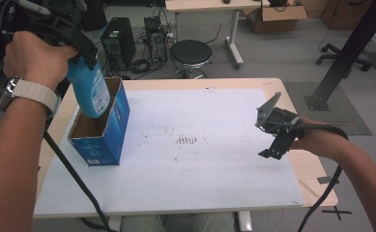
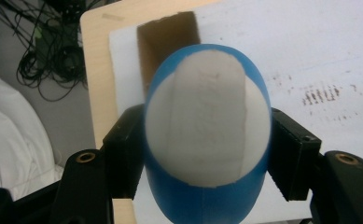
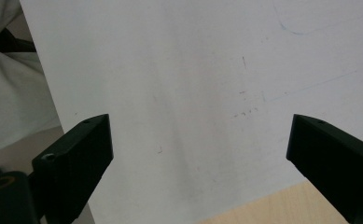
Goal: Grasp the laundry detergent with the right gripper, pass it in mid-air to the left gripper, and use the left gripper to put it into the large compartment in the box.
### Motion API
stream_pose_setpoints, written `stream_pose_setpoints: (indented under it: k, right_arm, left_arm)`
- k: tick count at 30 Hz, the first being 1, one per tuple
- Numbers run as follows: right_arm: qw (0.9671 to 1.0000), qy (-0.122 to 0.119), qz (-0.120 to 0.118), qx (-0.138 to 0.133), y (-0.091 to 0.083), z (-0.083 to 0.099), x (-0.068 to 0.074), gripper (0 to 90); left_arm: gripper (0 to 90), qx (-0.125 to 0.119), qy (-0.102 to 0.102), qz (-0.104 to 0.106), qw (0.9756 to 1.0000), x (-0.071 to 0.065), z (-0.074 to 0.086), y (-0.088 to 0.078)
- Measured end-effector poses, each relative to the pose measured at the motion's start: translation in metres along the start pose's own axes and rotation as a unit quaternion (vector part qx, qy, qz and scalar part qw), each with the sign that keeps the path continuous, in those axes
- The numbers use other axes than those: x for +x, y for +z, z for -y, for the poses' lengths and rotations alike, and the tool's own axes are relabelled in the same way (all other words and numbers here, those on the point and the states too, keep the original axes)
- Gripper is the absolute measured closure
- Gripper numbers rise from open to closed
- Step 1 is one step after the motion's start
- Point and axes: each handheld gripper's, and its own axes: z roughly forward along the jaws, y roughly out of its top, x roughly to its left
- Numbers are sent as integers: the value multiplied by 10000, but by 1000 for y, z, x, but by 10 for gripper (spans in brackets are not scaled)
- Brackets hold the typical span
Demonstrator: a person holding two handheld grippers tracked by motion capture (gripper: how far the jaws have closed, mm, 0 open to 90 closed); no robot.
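Blue bottle [image 1: 90,92] sat at upper left of the high view, its lower end inside the open blue box [image 1: 109,137], clamped by the left gripper [image 2: 207,154], while the right gripper [image 3: 200,154] hung wide open and empty over the white sheet [image 1: 214,159] at right.

The smooth blue plastic bottle [image 1: 90,89] at upper left of the high view has a slight sheen; its white flat end [image 2: 208,116] looks matt and faintly textured. The blue printed cardboard box [image 1: 109,129] shows raw brown, matt card inside. The white matt paper-like sheet [image 1: 214,169] is scuffed with dark marks and lies on a pale smooth wooden tabletop [image 1: 321,191]. The black gripper pads [image 3: 79,154] look matt plastic.
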Motion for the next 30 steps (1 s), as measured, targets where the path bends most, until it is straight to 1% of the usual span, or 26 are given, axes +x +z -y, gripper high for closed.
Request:
stream_pose_setpoints:
  k: [4, 10, 14, 16, 19, 22, 25, 30]
  right_arm:
    - [10000, 2, -18, -25, -1, 0, 0, 69]
    - [10000, 54, -5, -50, -3, 2, -2, 70]
    - [10000, 74, -6, -25, -2, 4, -2, 70]
    - [10000, 93, 13, -32, -1, 5, -2, 71]
    - [9999, 117, 4, -21, -1, 6, -2, 72]
    - [9999, 160, 12, -34, -2, 7, -3, 73]
    - [9999, 135, 42, -29, -2, 7, -3, 76]
    - [9999, 158, 31, -1, 0, 8, -2, 76]
  left_arm:
    - [384, 36, -166, -21, 9999, 9, 3, 13]
    - [384, 110, -295, 30, 9995, 18, 6, 33]
    - [384, 183, -262, 6, 9995, 19, 8, 49]
    - [384, 228, -287, 40, 9993, 21, 10, 57]
    - [384, 247, -328, 74, 9991, 24, 12, 68]
    - [383, 278, -332, 61, 9990, 26, 16, 80]
    - [384, 298, -331, 56, 9990, 26, 19, 93]
    - [384, 305, -356, 112, 9988, 27, 26, 112]
